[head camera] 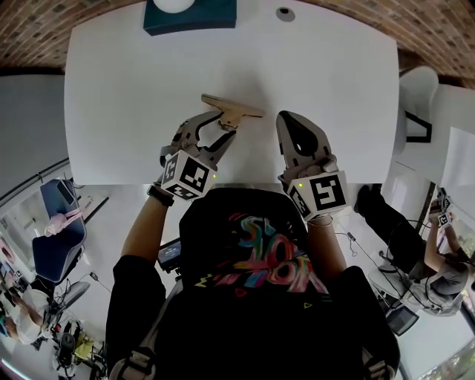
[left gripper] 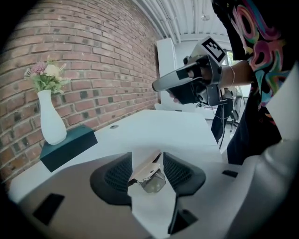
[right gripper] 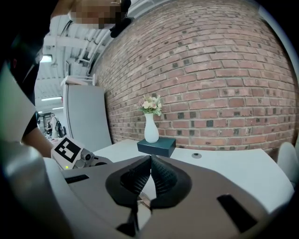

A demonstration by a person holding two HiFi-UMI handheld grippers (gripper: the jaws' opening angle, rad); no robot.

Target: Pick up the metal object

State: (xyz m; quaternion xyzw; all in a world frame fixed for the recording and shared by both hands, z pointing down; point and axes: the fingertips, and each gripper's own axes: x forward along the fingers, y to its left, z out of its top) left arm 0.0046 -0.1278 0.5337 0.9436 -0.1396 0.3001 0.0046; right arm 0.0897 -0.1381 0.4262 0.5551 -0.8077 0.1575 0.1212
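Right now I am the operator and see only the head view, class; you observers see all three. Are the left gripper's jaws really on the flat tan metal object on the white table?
Observer: Yes. In the left gripper view the flat tan metal object sits between the jaws of the left gripper, touching both.
Operator: Is the right gripper holding anything?
Observer: No. The right gripper view shows its jaws together with nothing between them.
Operator: What is the white round thing on the dark teal box?
Observer: A white vase holding pale flowers, as both gripper views show.
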